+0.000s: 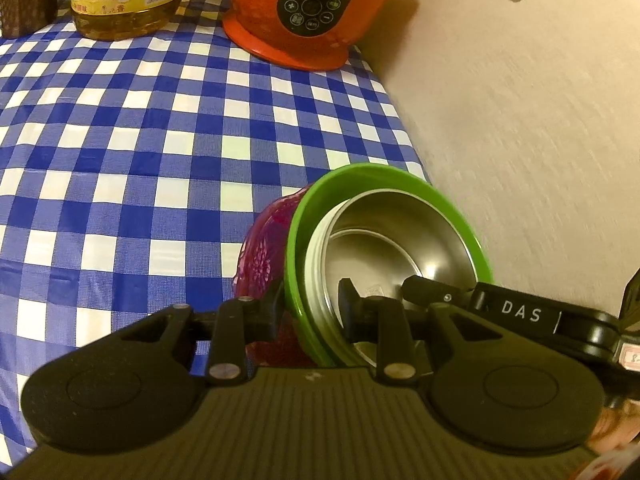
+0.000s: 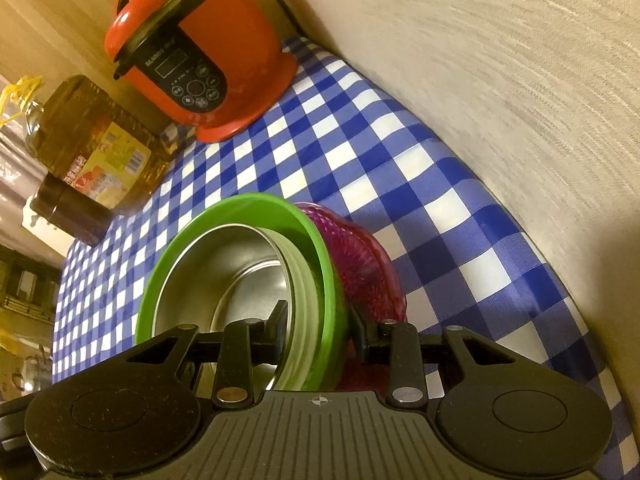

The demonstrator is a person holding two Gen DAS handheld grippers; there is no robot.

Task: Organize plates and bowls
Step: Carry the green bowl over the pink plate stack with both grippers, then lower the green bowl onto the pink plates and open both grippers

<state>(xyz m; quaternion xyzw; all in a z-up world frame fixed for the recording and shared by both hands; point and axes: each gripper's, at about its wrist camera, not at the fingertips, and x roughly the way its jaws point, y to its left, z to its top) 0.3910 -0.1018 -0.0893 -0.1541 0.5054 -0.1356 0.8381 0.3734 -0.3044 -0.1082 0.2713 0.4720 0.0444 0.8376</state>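
A steel bowl (image 1: 400,248) (image 2: 224,264) sits nested in a green bowl (image 1: 360,172) (image 2: 240,204), which rests in a pink patterned bowl (image 1: 260,260) (image 2: 368,272). My left gripper (image 1: 312,300) is shut on one side of the stack, one finger inside the steel bowl and one outside, against the pink bowl. On the opposite side my right gripper (image 2: 320,324) is shut the same way over the rims. One of its fingers (image 1: 424,286) shows inside the steel bowl in the left wrist view. Whether the stack touches the cloth is hidden.
A blue-and-white checked tablecloth (image 1: 120,140) (image 2: 400,152) covers the table, with a beige wall (image 1: 520,120) (image 2: 500,60) along its edge. At the back stand an orange electric cooker (image 1: 304,12) (image 2: 200,64), an oil bottle (image 1: 120,0) (image 2: 88,140) and a dark jar (image 1: 24,0) (image 2: 68,216).
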